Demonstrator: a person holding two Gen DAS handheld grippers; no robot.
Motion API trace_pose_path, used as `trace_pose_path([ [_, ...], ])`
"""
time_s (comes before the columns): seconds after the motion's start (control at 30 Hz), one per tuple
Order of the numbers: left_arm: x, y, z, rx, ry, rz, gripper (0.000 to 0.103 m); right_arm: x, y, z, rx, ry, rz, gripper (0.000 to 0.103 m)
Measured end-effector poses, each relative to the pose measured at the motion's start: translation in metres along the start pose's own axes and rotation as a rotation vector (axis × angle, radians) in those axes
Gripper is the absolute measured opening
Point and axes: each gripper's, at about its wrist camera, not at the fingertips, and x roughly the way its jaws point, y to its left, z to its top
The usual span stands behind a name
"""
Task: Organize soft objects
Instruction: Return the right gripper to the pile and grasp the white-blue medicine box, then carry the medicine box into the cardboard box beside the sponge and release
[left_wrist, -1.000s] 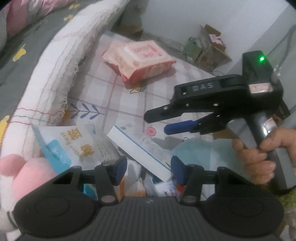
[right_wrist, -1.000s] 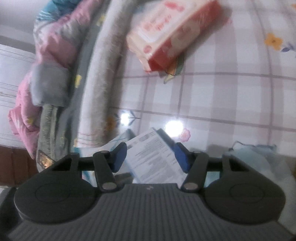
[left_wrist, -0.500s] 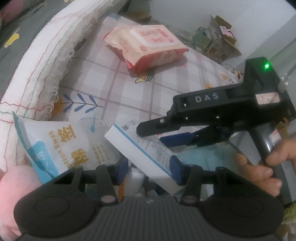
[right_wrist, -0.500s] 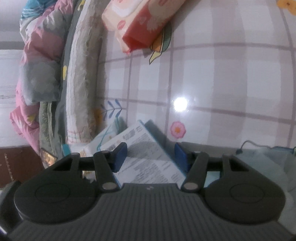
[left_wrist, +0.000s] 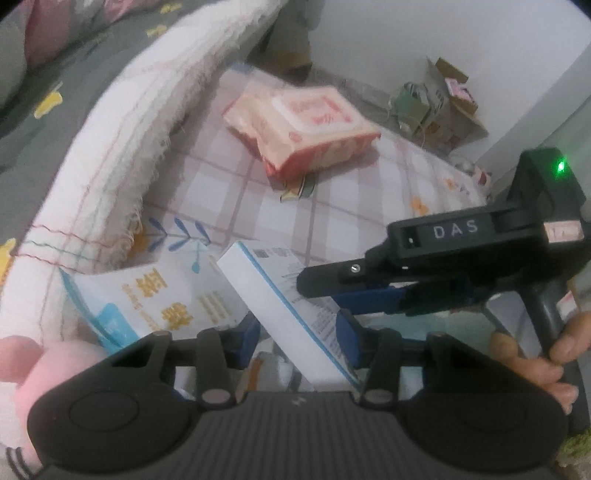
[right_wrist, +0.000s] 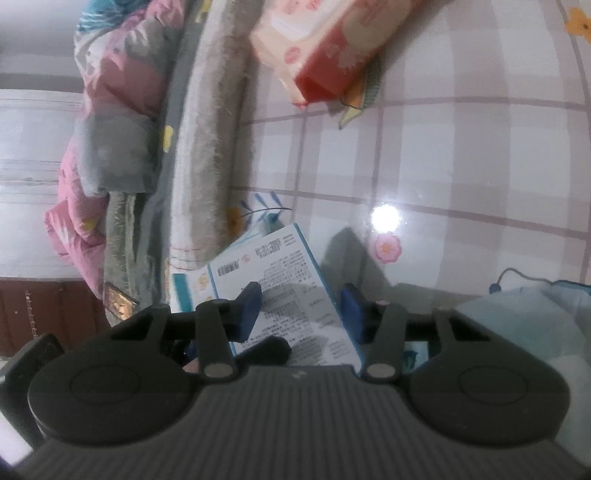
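While both claws crowd in on it, the white-and-blue box (left_wrist: 291, 314) sits tilted right between the fingers of the left claw (left_wrist: 300, 338), its long printed face sloping up and away. The left claw's jaws are closing with the box between them, though the pads do not look to be pressing on it yet. From the other side comes the right claw (right_wrist: 302, 314), its jaws closing too, the box's printed panel (right_wrist: 280, 280) lying between its blue pads, again with a sliver of room on each side.

Just left of the left claw's fingers lies a cotton swab packet (left_wrist: 155, 299), crinkly film by the look of it, and tucked at the lower left is a pink plush toy (left_wrist: 40, 365). Well ahead of both claws rests a pink wet wipes pack (left_wrist: 306, 129) on the checked desk (left_wrist: 229, 206), with a rolled white towel (left_wrist: 122, 129) running along the left.

How will the box handle? Likely light, thin card, stiffer than its neighbours but easy to dent, so a gentle squeeze across the narrow sides near the middle looks the safest hold. Pinching a corner could let it swing or slip. The wipes pack should be squashy and heavier; the film packet slippery.
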Motion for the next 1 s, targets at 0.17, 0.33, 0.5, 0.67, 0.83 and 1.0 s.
trace_pose_path([
  [0.17,-0.019,-0.006,-0.002,0.0,-0.048,-0.012,0.04,-0.018,0.008,-0.007,-0.006,-0.034,0.036,0.046],
  [0.33,-0.046,-0.021,-0.006,0.024,-0.099,-0.034,0.039,-0.043,0.016,-0.022,-0.012,-0.07,0.075,0.046],
  [0.5,-0.075,-0.047,-0.011,0.07,-0.152,-0.074,0.038,-0.085,0.024,-0.045,-0.034,-0.132,0.11,0.045],
  [0.67,-0.097,-0.094,-0.022,0.142,-0.183,-0.123,0.037,-0.14,0.018,-0.078,-0.035,-0.227,0.145,0.045],
  [0.83,-0.094,-0.154,-0.034,0.233,-0.167,-0.186,0.036,-0.203,-0.008,-0.113,-0.014,-0.33,0.154,0.045],
  [1.0,-0.065,-0.215,-0.048,0.306,-0.097,-0.248,0.037,-0.257,-0.062,-0.151,0.07,-0.421,0.136,0.045],
])
